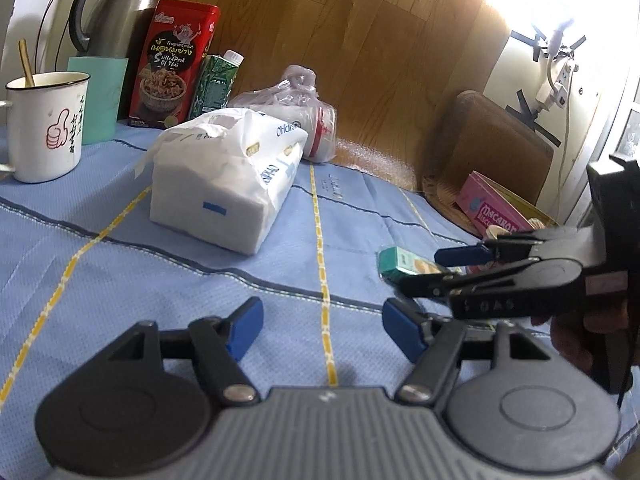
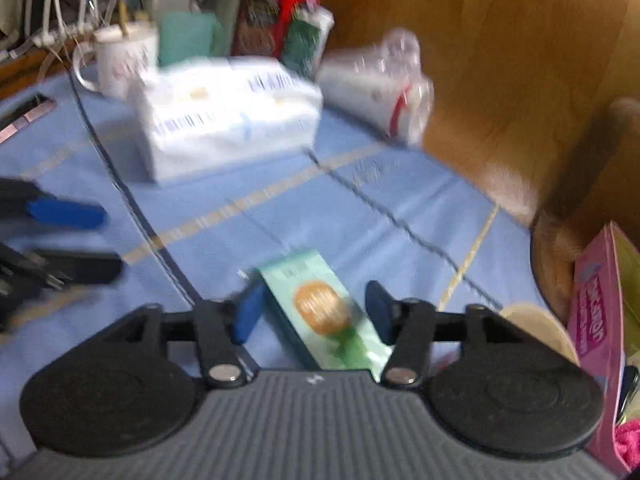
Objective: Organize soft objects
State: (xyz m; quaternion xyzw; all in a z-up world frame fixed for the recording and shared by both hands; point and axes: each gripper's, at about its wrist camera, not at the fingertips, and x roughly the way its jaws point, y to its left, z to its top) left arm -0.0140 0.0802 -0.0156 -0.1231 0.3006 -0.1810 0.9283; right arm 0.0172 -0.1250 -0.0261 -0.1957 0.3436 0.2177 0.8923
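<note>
A white tissue pack (image 1: 228,176) lies on the blue tablecloth (image 1: 120,272); it also shows in the right wrist view (image 2: 228,116). A tied clear plastic bag (image 1: 304,116) of white goods lies behind it, also in the right wrist view (image 2: 384,88). My left gripper (image 1: 322,328) is open and empty, low over the cloth. My right gripper (image 2: 314,310) is open, its fingers on either side of a small green box (image 2: 324,312) that lies on the cloth. The right gripper (image 1: 424,272) reaches in from the right in the left wrist view, over the green box (image 1: 400,264).
A white mug (image 1: 46,124) with a spoon, a teal cup (image 1: 102,96), a red snack tin (image 1: 172,64), a green carton (image 1: 216,80) and a steel kettle (image 1: 116,8) stand at the back left. A pink Macaron box (image 1: 496,208) lies in a basket at the right edge.
</note>
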